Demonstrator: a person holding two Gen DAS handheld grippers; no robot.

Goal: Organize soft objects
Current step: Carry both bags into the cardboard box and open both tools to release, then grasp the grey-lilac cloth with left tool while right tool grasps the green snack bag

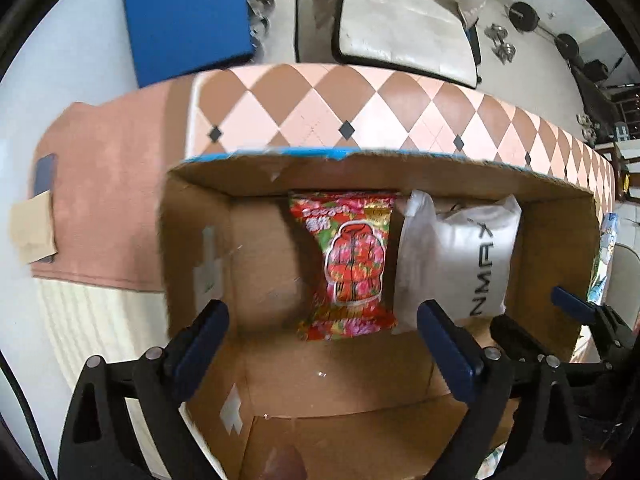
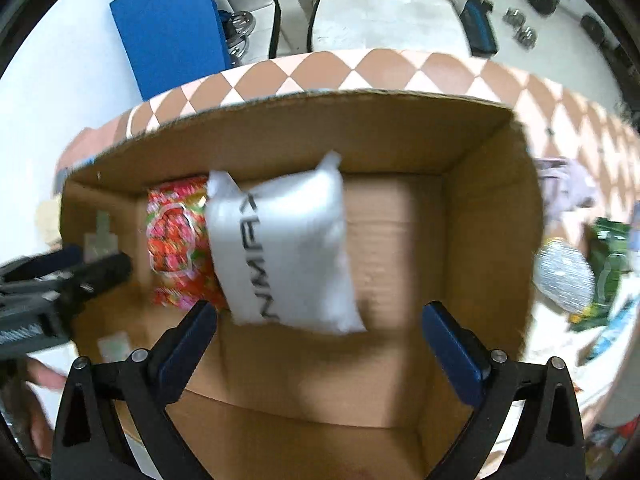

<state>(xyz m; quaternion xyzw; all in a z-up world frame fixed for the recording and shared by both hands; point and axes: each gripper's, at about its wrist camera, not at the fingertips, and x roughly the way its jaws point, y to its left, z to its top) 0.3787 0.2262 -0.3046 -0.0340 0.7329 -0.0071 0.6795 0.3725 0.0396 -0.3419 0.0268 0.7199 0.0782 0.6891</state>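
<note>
An open cardboard box (image 1: 192, 208) (image 2: 488, 184) sits below both grippers. On its floor lie a red flowered packet (image 1: 352, 264) (image 2: 176, 240) and, to its right, a white pillow pack with black letters (image 1: 464, 264) (image 2: 288, 256). My left gripper (image 1: 324, 332) hangs over the box, open, its blue pads wide apart above the red packet and touching nothing. Above the white pack and the bare box floor, my right gripper (image 2: 316, 340) is open too, holding nothing. The right gripper also shows at the right edge of the left wrist view (image 1: 560, 320).
The box stands on a pink and brown diamond-pattern cloth (image 1: 360, 108) (image 2: 400, 68). Green and silver packets (image 2: 592, 264) lie right of the box. A blue panel (image 1: 184, 16) (image 2: 168, 28) and a white seat (image 1: 404, 28) stand beyond; weights (image 1: 524, 16) lie on the floor.
</note>
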